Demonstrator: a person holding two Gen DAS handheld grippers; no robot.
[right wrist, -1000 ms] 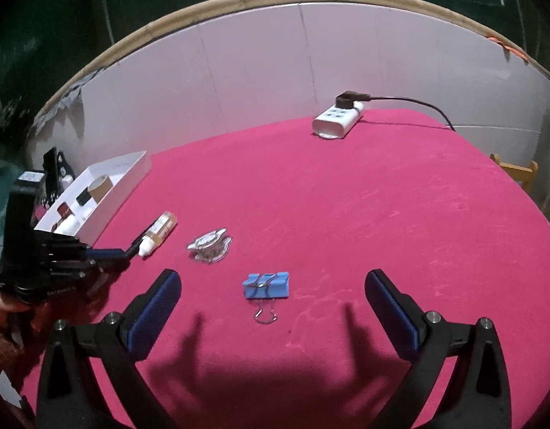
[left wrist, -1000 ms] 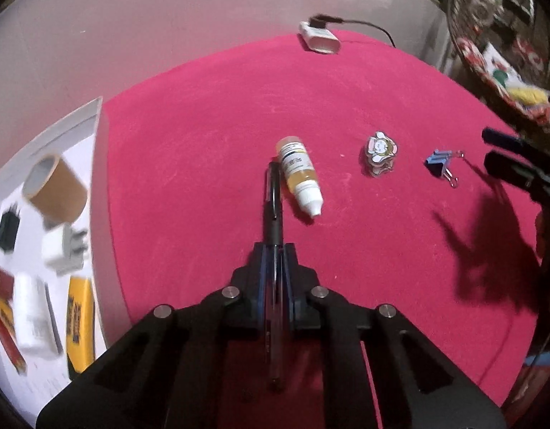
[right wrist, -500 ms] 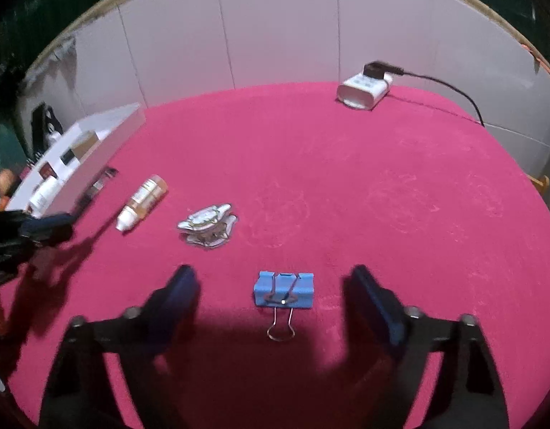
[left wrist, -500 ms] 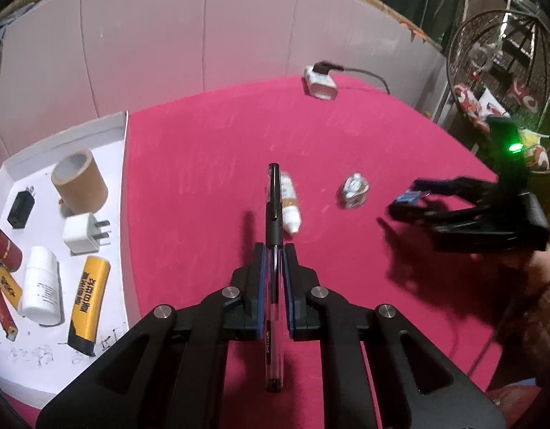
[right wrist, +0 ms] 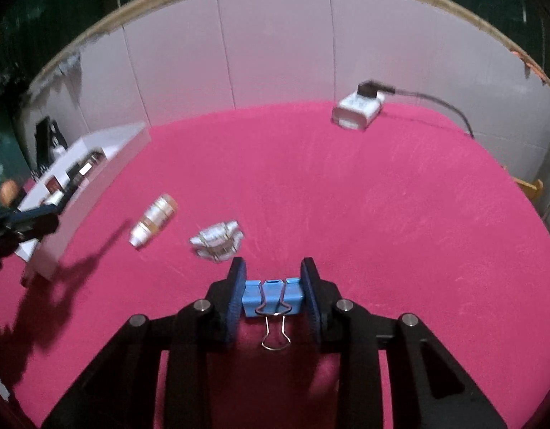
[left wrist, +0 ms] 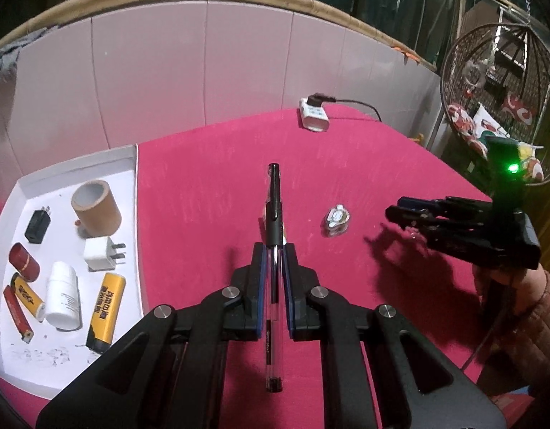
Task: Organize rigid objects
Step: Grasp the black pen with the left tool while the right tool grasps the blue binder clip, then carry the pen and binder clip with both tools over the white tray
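Note:
My left gripper (left wrist: pixel 274 250) is shut on a black-capped pen (left wrist: pixel 274 214), held above the red tablecloth, pointing away. The pen hides most of a small dropper bottle (right wrist: pixel 154 219) lying on the cloth. My right gripper (right wrist: pixel 273 268) is shut on a blue binder clip (right wrist: pixel 272 295) low over the cloth; it also shows in the left wrist view (left wrist: pixel 396 209). A small silver trinket (right wrist: pixel 216 240) lies just beyond the clip, also seen in the left wrist view (left wrist: pixel 335 218).
A white tray (left wrist: pixel 132 153) at the left holds a cardboard tube (left wrist: pixel 96 208), two plug adapters, a white bottle, lighters and a red cap. A white power strip (right wrist: pixel 357 112) with cable lies at the table's far edge. A wire basket chair (left wrist: pixel 500 100) stands at right.
My left gripper lifted the pen and pulled back toward the tray side. My right gripper came down over the blue binder clip and closed on it.

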